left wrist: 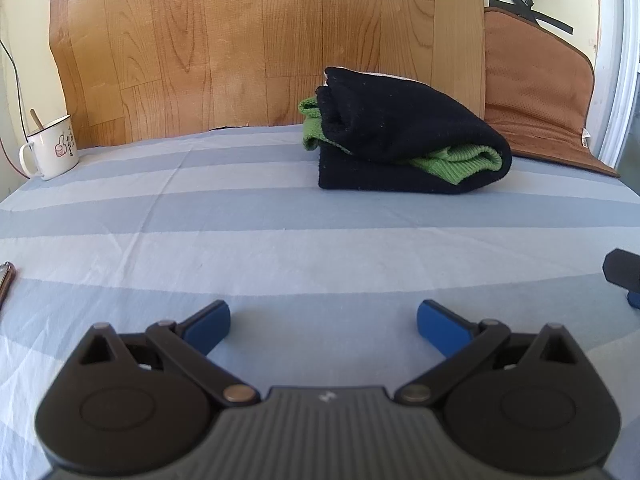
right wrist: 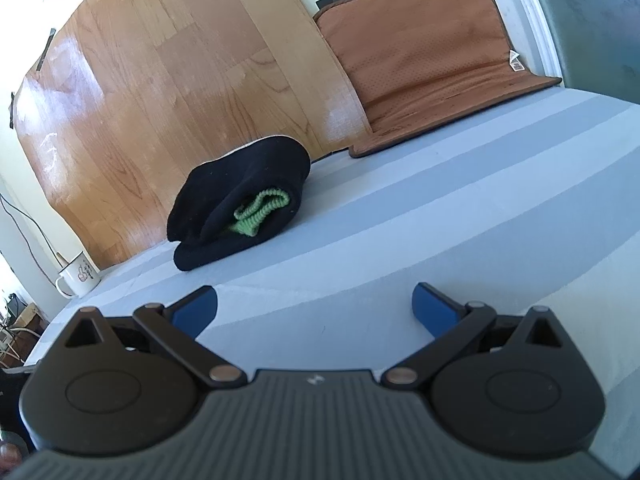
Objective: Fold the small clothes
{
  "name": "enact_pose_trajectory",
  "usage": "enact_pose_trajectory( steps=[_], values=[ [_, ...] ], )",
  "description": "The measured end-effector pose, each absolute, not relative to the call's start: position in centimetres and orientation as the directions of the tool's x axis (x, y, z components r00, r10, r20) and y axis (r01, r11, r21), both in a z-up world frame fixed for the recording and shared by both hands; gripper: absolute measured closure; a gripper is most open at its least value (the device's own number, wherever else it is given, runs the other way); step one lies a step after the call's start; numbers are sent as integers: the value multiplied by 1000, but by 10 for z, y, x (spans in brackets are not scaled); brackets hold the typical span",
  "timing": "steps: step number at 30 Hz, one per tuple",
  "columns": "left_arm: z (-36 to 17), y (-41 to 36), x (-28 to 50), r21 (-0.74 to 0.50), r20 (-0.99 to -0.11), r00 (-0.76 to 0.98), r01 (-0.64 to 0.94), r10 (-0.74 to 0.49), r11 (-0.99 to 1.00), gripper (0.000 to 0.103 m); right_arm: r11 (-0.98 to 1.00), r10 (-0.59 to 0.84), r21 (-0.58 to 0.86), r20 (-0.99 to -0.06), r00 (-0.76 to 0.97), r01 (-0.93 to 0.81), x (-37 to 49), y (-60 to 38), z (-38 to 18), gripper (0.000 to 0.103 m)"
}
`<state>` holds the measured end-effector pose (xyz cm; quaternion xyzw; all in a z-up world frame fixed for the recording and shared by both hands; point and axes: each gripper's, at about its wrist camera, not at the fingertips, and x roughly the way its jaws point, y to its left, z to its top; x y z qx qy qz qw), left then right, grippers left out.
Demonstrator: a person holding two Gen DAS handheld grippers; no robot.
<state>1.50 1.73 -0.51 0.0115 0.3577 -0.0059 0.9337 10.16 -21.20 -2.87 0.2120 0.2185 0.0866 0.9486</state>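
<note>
A small black garment with green knit trim (left wrist: 404, 136) lies folded into a thick bundle on the blue-and-white striped sheet (left wrist: 248, 216), near the back. It also shows in the right wrist view (right wrist: 240, 208), ahead and to the left. My left gripper (left wrist: 323, 316) is open and empty, low over the sheet well in front of the bundle. My right gripper (right wrist: 314, 304) is open and empty, also short of the bundle. The tip of the right gripper (left wrist: 624, 274) shows at the right edge of the left wrist view.
A white enamel mug (left wrist: 52, 148) with a spoon stands at the back left, also in the right wrist view (right wrist: 78, 278). A brown cushion (left wrist: 540, 92) leans at the back right. A wood-pattern panel (left wrist: 260, 40) stands behind the sheet.
</note>
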Motion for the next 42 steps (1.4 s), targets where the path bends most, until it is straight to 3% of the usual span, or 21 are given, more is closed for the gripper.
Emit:
enact_pose_trajectory(
  steps=[12,21,42],
  values=[
    [2,18,3,70,-686,726,-9,55,997,0,906,264,414,-401,877,-84,86,-207,-28,0],
    [22,29,-20,119,-616,776,-79,136,990,0,891,312,442,-425,850,-107,72,-202,-26,0],
    [30,23,-36,192,-581,789,-102,197,976,0,900,298,424,-422,856,-104,49,-204,-29,0]
  ],
)
